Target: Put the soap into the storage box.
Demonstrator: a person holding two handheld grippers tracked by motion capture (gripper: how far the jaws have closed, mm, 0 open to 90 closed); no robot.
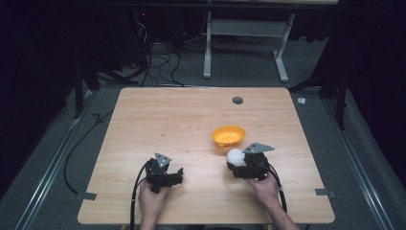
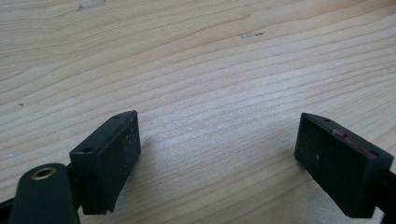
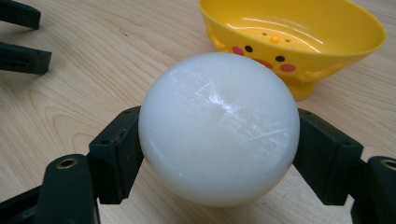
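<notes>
High view overlooks the table [image 1: 191, 120]; both gripper views skim it close, sharing its wood

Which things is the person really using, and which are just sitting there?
In use:
- white ball, squeezed in the right gripper
- yellow duck-face bowl, just beyond the ball

Just there:
- left gripper, open, nothing between its fingers
- grey round plug, far edge of table

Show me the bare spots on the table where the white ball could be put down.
Free: the wide left half of the table, beyond the left gripper, and the far strip behind the yellow bowl up to the small grey disc. Crowded: the near right, where the right gripper holds the white ball beside the bowl.
</notes>
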